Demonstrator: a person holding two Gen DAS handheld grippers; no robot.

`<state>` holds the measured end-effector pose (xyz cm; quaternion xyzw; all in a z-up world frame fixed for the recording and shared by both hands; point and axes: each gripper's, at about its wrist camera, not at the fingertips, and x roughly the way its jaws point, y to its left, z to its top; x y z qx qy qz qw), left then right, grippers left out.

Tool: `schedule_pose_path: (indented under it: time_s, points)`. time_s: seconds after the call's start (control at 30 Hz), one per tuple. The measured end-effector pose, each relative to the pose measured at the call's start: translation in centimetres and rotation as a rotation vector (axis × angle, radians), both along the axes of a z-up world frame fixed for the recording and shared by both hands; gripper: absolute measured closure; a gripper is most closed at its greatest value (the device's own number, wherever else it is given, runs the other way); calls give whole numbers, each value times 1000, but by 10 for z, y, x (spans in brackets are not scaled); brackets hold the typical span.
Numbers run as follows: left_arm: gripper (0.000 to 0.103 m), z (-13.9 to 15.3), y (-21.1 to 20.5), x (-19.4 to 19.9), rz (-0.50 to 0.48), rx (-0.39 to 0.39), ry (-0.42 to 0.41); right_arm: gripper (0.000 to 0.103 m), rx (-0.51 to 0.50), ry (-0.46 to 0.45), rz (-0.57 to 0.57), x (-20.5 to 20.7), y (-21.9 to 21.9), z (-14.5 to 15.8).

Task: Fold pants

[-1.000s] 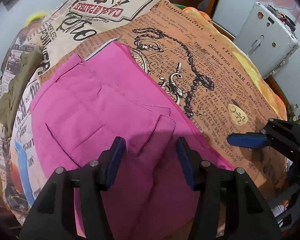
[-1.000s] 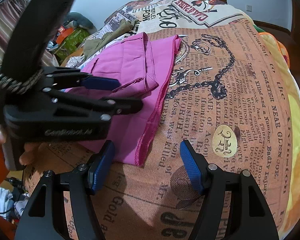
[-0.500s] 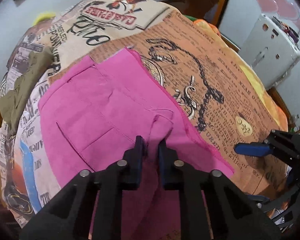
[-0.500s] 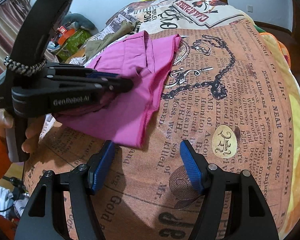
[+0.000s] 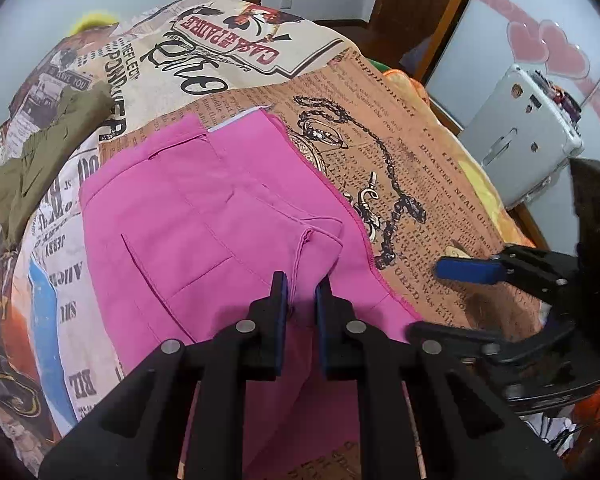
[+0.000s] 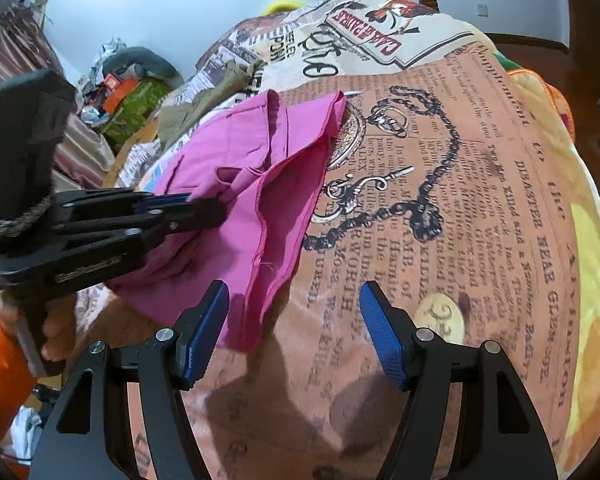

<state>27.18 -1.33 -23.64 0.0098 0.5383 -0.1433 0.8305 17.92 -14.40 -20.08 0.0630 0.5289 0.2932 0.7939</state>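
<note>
Pants, pink, lie on bed covered with newspaper-print blanket; near edge lifted off blanket. Left gripper nearly closed, pinching fold of pants at near edge. Right gripper wide open, holding nothing, hovering just beside hanging corner of pants. Olive garment on bed beyond pants, far left. Grey suitcase beside bed.
</note>
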Motion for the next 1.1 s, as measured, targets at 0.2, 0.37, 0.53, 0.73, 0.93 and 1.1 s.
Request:
schedule_pose_path:
  time_s: [0.2,0.37,0.53,0.73,0.93,1.1]
  points:
    - [91,12,10,-3,6,-47,-21,38,-132,-60,68,-2,17,-11]
    - [91,23,14,-4,7,-68,-41,38,-138,-55,63,0,9,-13]
    - [91,46,13,-13,-15,-95,-97,38,-142,-53,54,-3,8,-13]
    - [92,51,3,-29,-73,-118,-101,38,-147,-50,50,-4,10,-13]
    - [92,23,-8,-36,-78,-105,-20,38,-152,-44,45,-3,10,-12]
    - [91,7,-14,-40,-80,-92,19,38,-163,-37,34,-4,4,-11]
